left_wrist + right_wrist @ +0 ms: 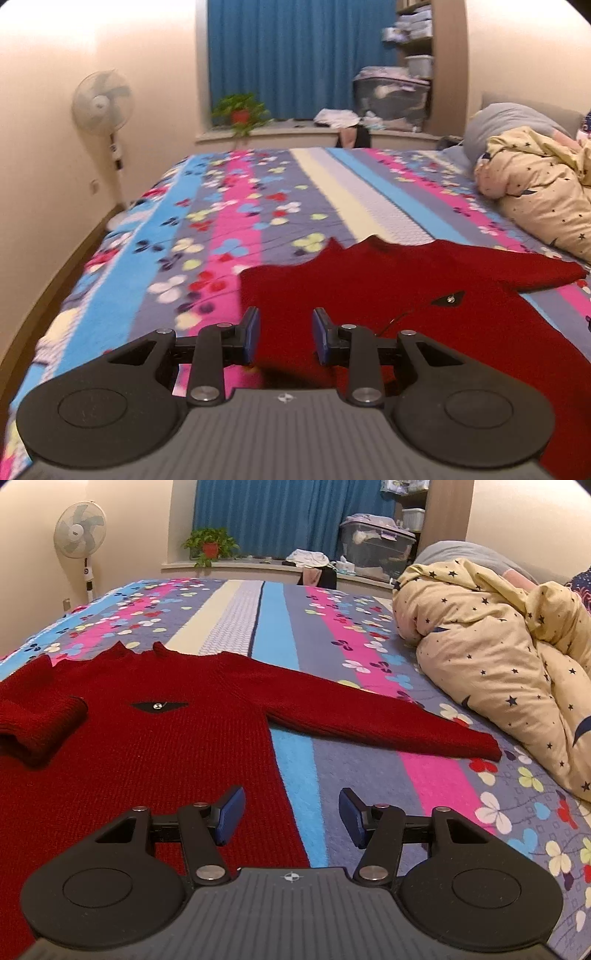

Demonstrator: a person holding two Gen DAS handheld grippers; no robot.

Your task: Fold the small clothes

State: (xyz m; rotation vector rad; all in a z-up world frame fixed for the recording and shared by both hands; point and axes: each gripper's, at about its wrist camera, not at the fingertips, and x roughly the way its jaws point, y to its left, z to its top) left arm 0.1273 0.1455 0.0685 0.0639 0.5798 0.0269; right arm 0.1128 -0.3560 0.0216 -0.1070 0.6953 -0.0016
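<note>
A bedroom: a bed (288, 635) under a striped, flowered cover fills both views, with a blue curtain (280, 513), a fan (78, 530) at upper left and a starred quilt (498, 657) bunched at the right.

The red sweater (155, 746) lies flat on the cover, lower left of the right wrist view. One sleeve (40, 720) is already folded in over the chest, at the left edge; the other sleeve (369, 709) runs out straight toward the quilt, its cuff at centre right.

The left gripper (283, 334) hovers over the sweater's near left part, jaws partly spread, nothing between them. The right gripper (291, 818) stands wider, also empty, over the sweater's side edge where red meets the blue stripe.

Risks, as I judge them:
- The knit looks thick and loose; a shallow pinch on the straight sleeve could slip, or lift only the top layer.
- Pulling that sleeve across could drag the body and undo the folded one, since nothing pins it.
- The cuff lies near the quilt; a wide sweep may snag it.
- The cover may get pinched along with the sweater.
</note>
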